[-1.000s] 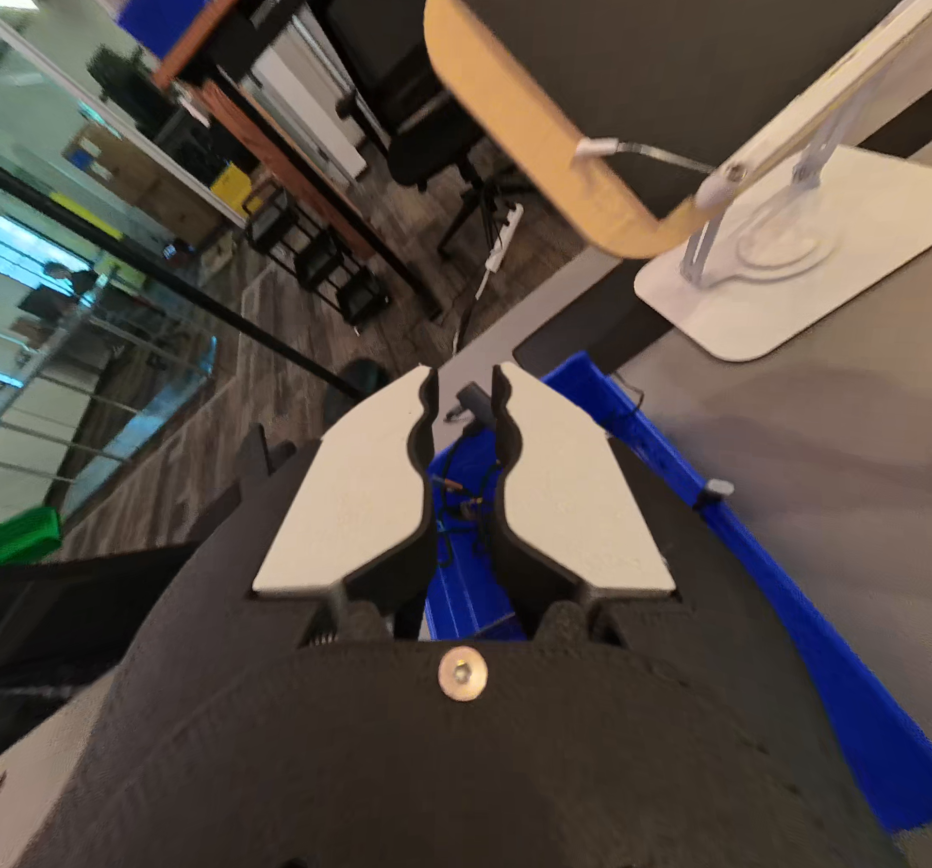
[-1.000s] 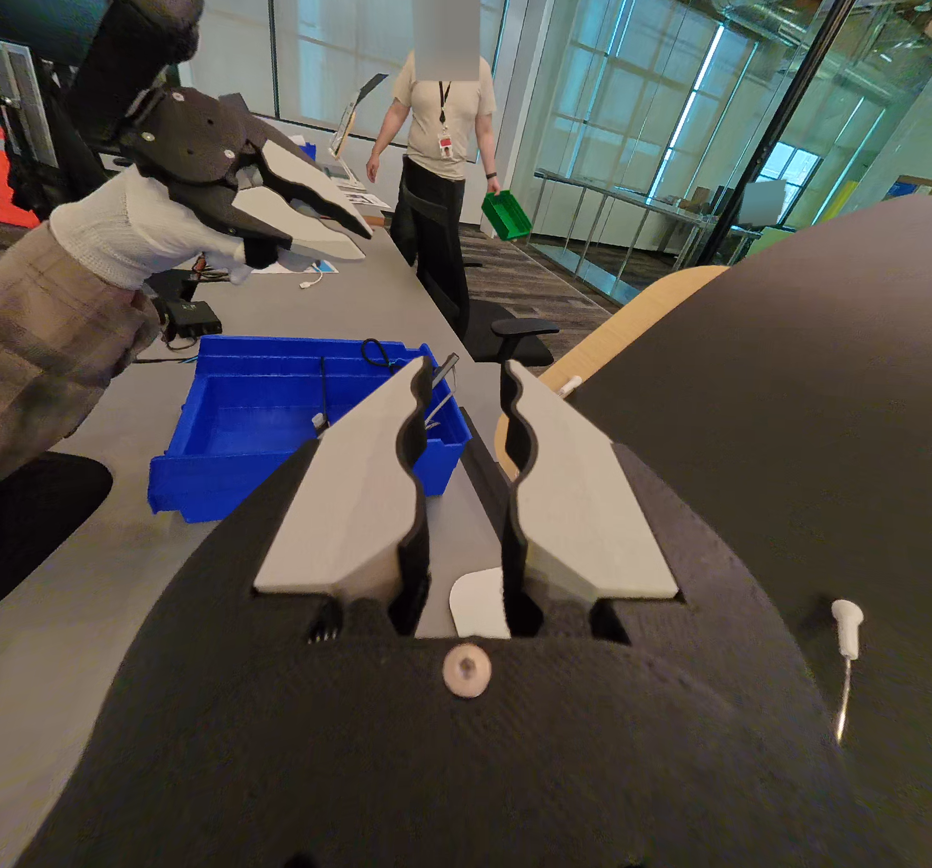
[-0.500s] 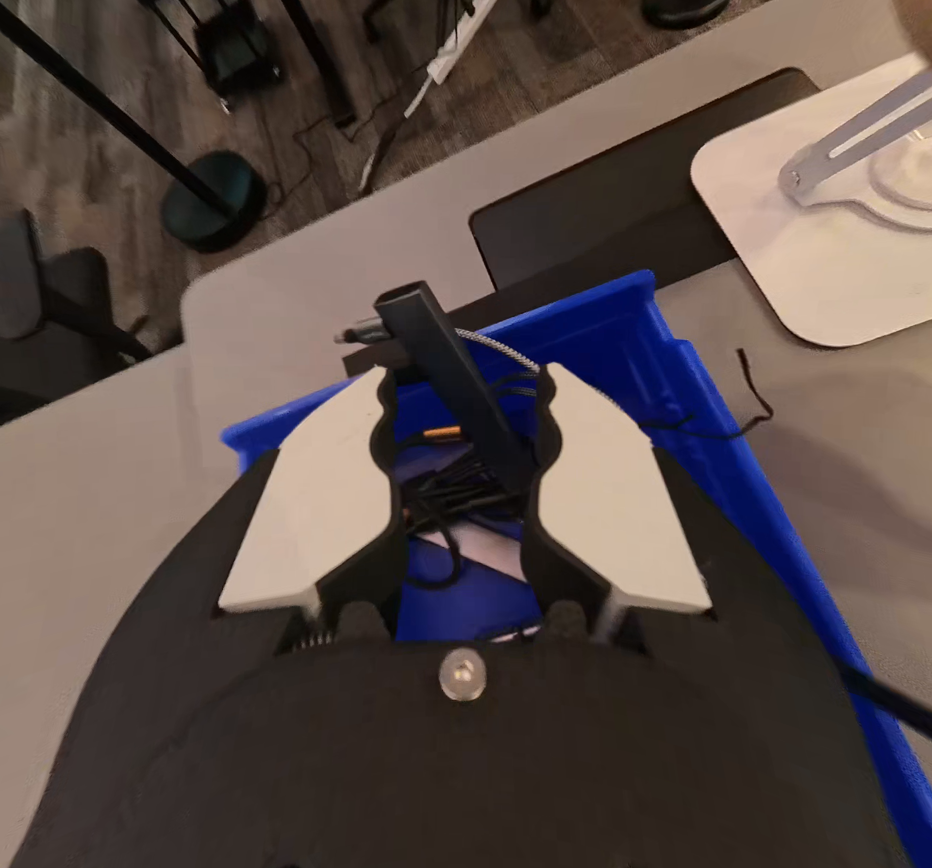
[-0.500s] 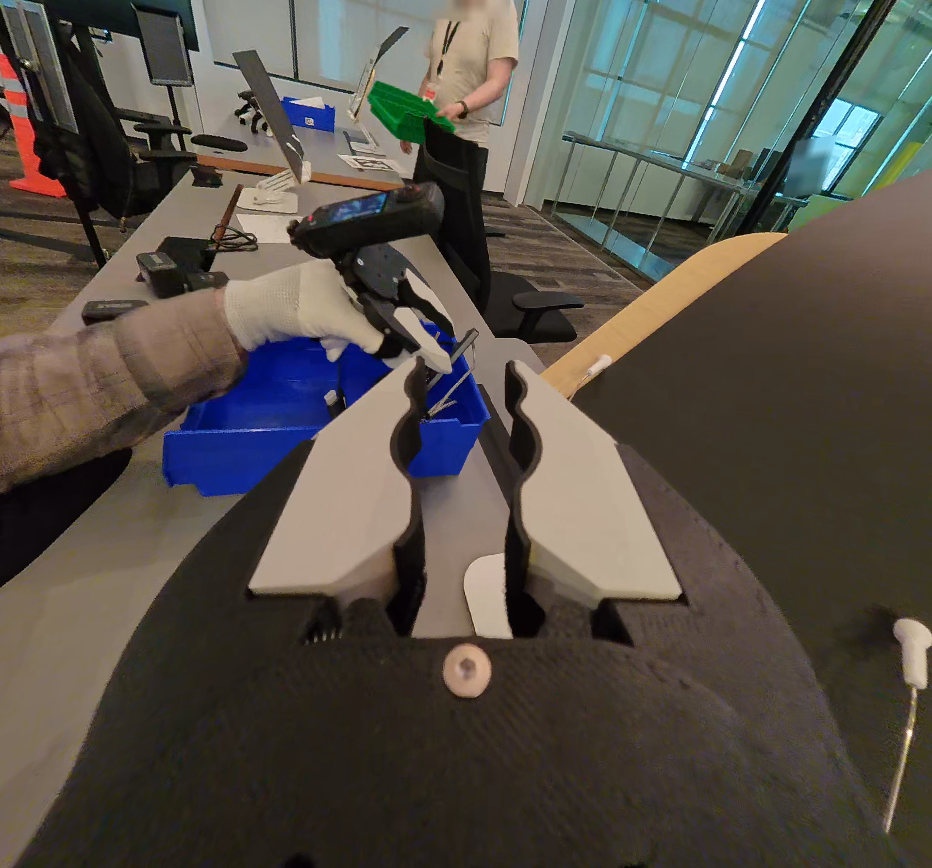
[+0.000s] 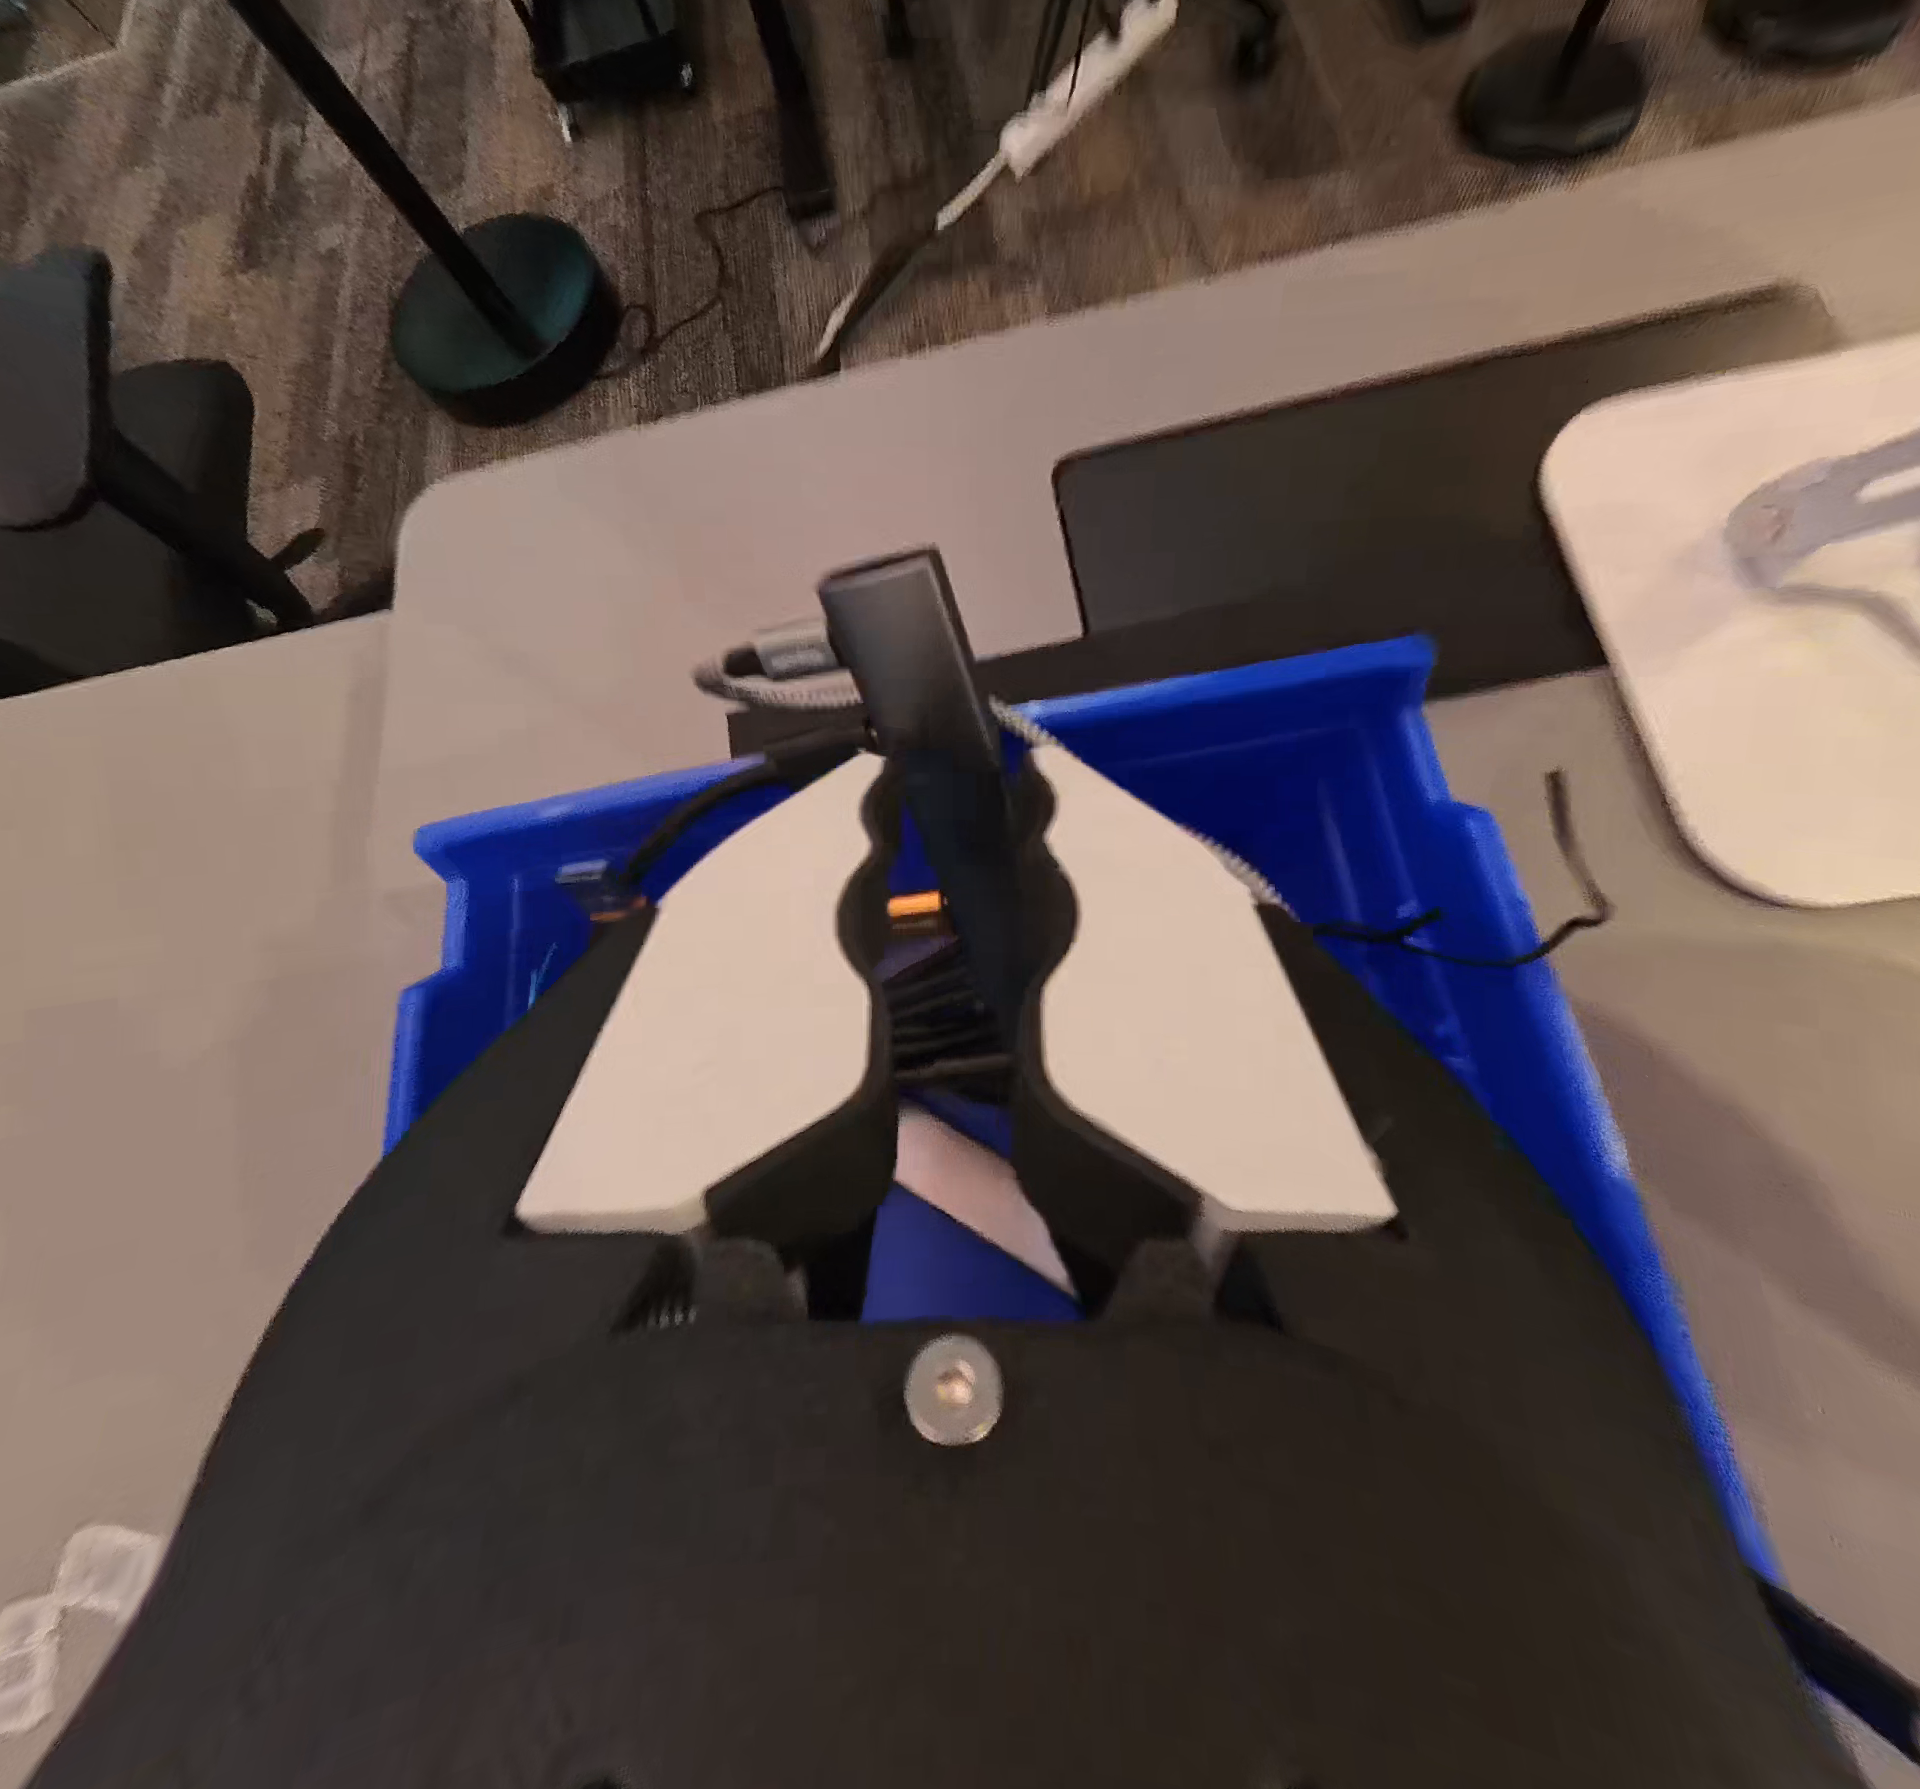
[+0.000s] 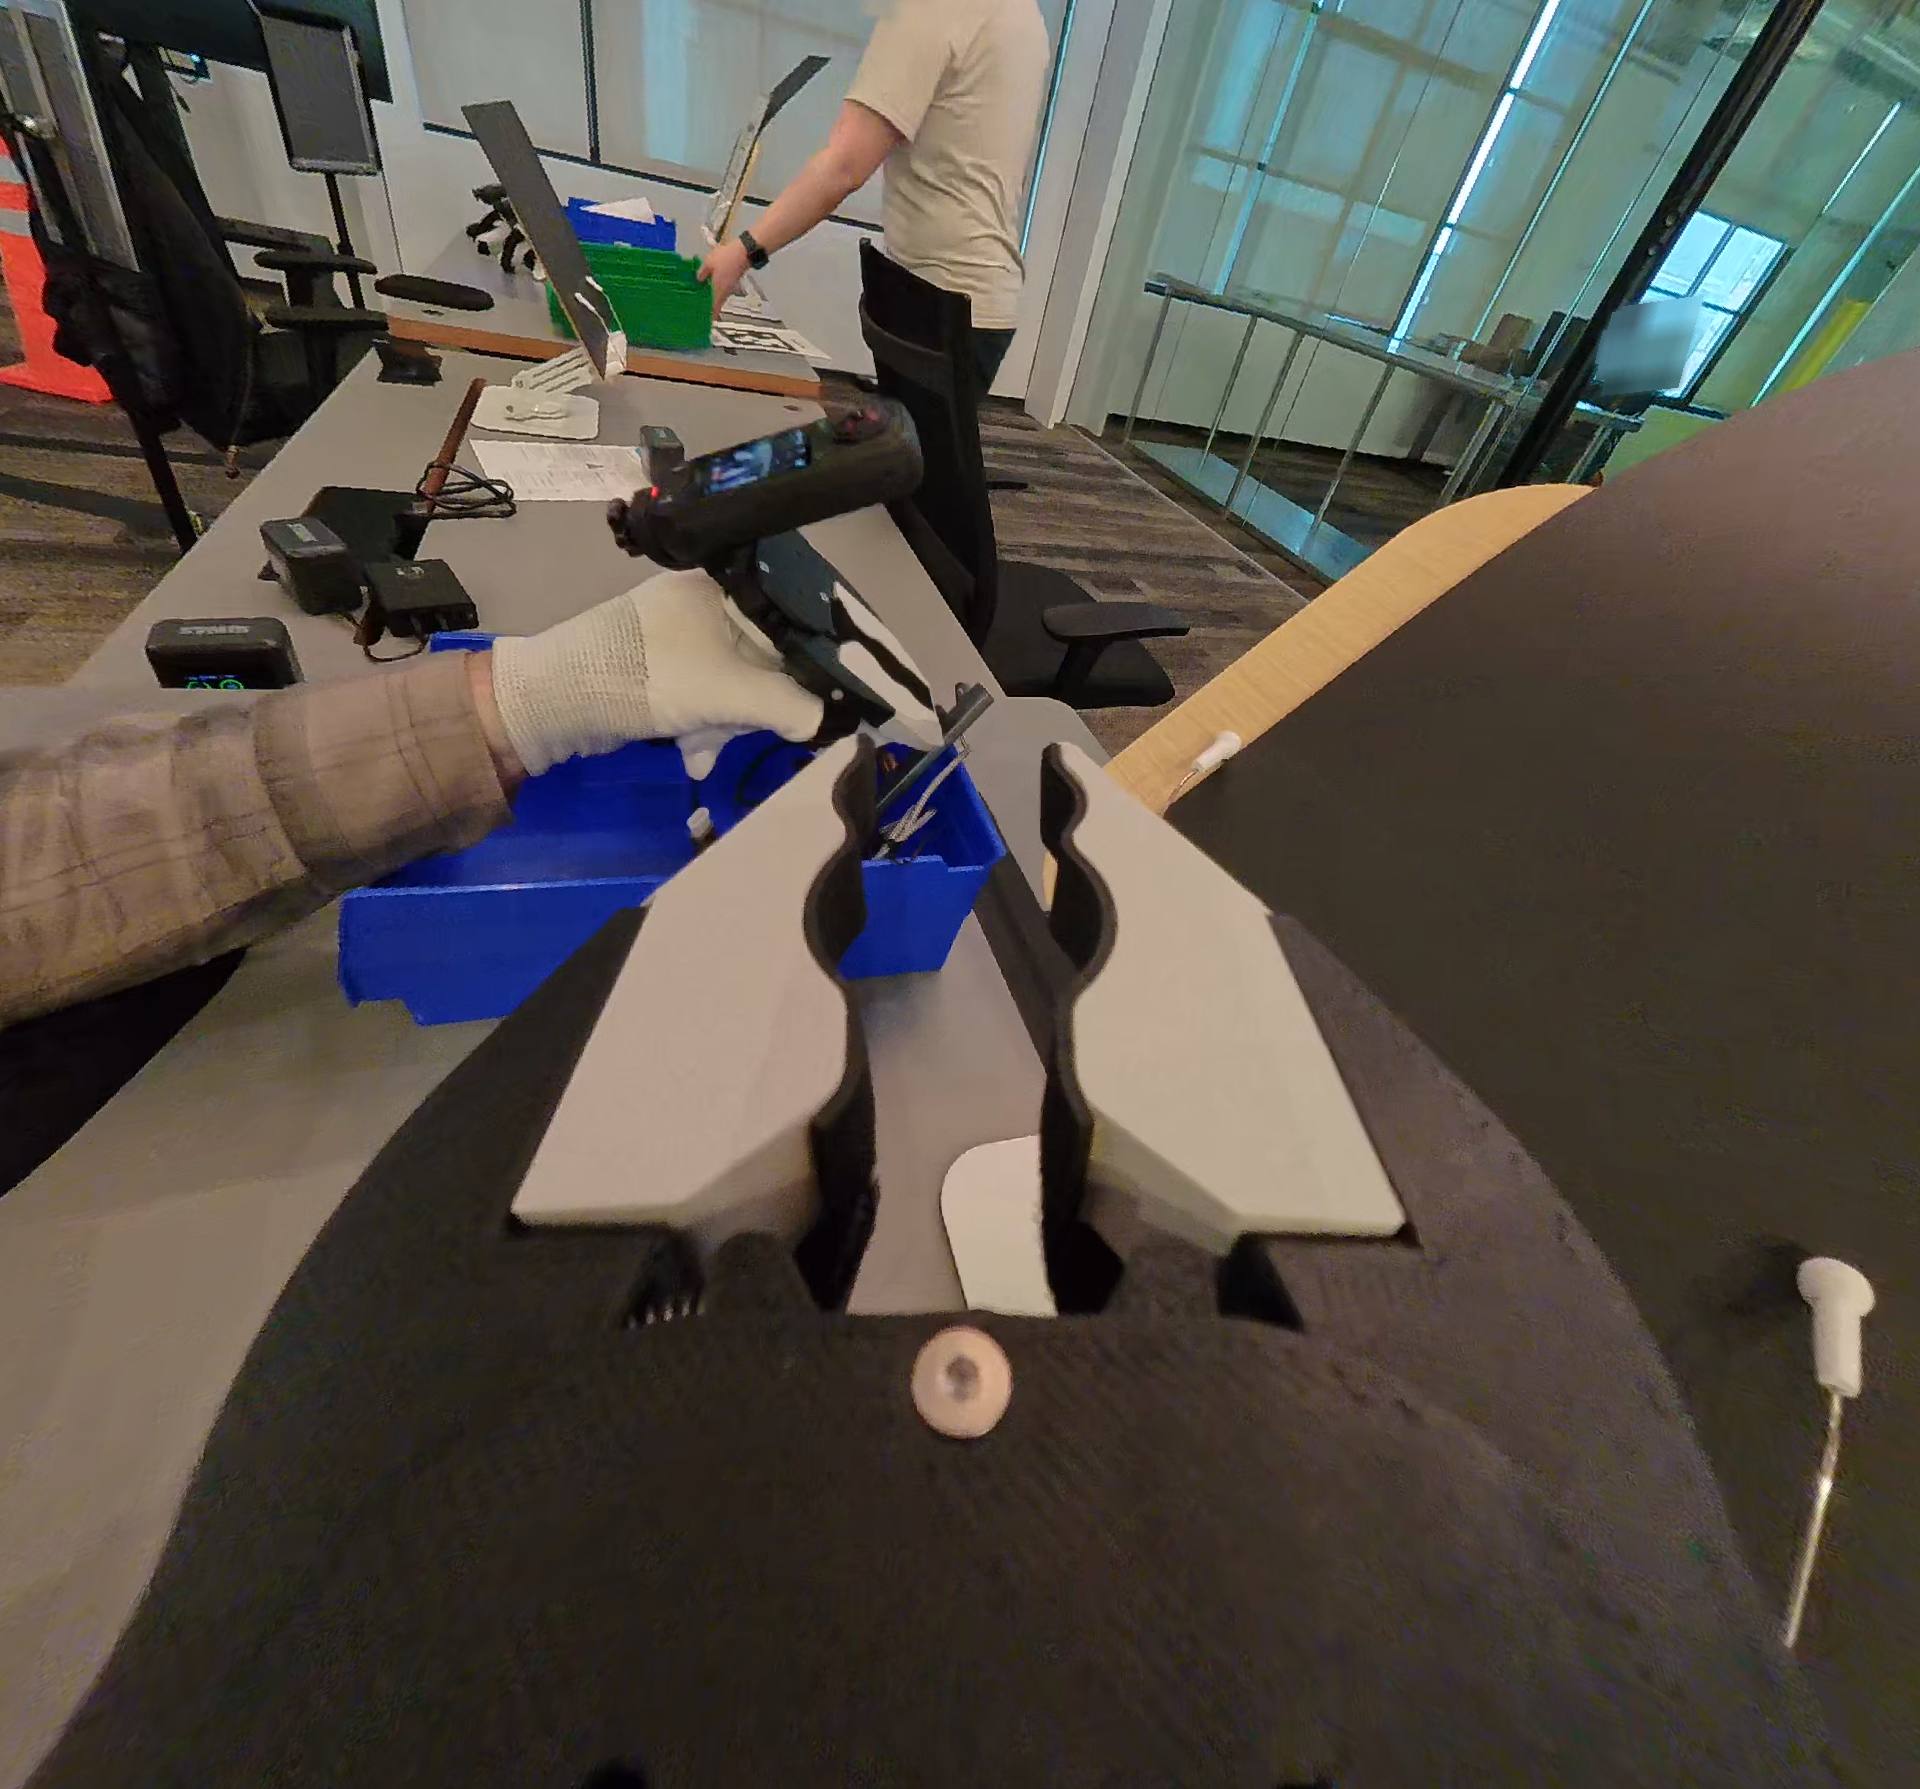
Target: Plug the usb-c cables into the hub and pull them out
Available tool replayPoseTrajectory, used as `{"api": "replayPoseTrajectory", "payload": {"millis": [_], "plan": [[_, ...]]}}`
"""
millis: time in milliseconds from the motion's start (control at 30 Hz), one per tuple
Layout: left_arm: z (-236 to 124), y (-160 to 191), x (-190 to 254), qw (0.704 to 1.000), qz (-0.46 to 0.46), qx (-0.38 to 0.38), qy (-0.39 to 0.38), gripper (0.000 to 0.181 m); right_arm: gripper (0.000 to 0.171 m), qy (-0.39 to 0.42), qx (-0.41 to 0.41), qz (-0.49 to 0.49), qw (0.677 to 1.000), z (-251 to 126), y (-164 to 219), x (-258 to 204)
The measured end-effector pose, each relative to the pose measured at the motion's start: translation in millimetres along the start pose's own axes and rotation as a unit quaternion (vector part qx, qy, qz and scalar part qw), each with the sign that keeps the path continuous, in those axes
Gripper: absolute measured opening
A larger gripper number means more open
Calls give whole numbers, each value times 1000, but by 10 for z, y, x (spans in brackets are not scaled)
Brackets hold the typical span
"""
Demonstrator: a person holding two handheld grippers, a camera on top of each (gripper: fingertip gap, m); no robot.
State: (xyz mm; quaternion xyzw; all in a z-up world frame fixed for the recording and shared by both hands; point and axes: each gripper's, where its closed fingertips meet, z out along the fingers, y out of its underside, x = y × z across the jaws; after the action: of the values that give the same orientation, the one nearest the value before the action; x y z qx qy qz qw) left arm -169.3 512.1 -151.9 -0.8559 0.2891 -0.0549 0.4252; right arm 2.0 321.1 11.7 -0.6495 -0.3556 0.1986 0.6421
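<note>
The left gripper [image 5: 951,783] is clamped on a dark slim metal hub [image 5: 914,669] (one braided grey cable [image 5: 764,674] plugged in), raised over the blue plastic bin's [image 5: 1351,763] far end. Right of it, the right gripper [image 6: 951,783] hangs parted, holding nothing.

The left gripper [image 5: 951,783] covers most of the blue bin [image 5: 1351,752], so the lower part of the dark hub [image 5: 920,679] and the far run of the braided cable [image 5: 774,674] cannot be followed. The white stand base [image 5: 1745,700] is cut off by the right edge (and smeared). In the right wrist view, the hub [image 6: 964,709] is too small for any ports to show, and the right gripper [image 6: 951,773] hides the bin's [image 6: 582,898] near corner.
</note>
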Motion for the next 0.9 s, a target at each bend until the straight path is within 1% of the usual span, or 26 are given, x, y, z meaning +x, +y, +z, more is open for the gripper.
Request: {"api": "replayPoseTrajectory", "payload": {"millis": [67,100,133,167,200,233,267,300,333,367,467,533,633,700,767,800,867,900], "plan": [[-85,-137,4,999,-23,29,9,47,29,5,-1,-2,1000,-16,1,24],[-80,-156,-27,999,-22,28,-2,50,29,6,0,-1,1000,-24,-1,37],[-30,-138,-41,1000,-20,12,-9,57,29,7,2,1,1000,-33,-5,47],[48,-88,-7,1000,-26,-18,0,71,29,8,4,3,1000,-40,-7,55],[120,-38,30,998,-26,-50,6,78,29,8,5,4,1000,-44,-8,63],[169,-16,-5,998,-19,-66,-15,76,29,9,4,4,1000,-46,-4,69],[203,-30,-34,997,-14,-66,-30,71,29,10,4,4,1000,-46,-2,72],[219,-62,-54,997,-32,-59,-32,57,29,10,3,4,1000,-44,2,75],[240,-68,-96,996,-45,-60,-40,50,29,10,2,4,1000,-44,4,74],[263,-63,-120,996,-46,-62,-45,37,29,10,2,2,1000,-45,1,73],[280,-65,-120,996,-37,-58,-56,30,29,12,4,-1,1000,-64,-26,70],[221,-122,-116,997,-35,-37,-57,25,29,12,7,-1,1000,-78,-43,71],[70,-214,-116,998,-43,0,-35,25,29,12,9,-2,1000,-93,-61,67],[-79,-301,-59,999,-35,38,-2,26,28,10,12,-2,1000,-94,-77,57],[-264,-372,-46,997,-24,73,9,25,28,4,15,0,1000,-77,-84,34],[-373,-440,2,994,-8,103,24,25,28,1,16,1,1000,-63,-84,19],[-592,-517,23,990,4,140,31,25,29,-12,17,1,1000,-27,-82,-32],[-735,-593,118,982,32,178,57,24,29,-19,18,2,1000,-9,-81,-59]]}}
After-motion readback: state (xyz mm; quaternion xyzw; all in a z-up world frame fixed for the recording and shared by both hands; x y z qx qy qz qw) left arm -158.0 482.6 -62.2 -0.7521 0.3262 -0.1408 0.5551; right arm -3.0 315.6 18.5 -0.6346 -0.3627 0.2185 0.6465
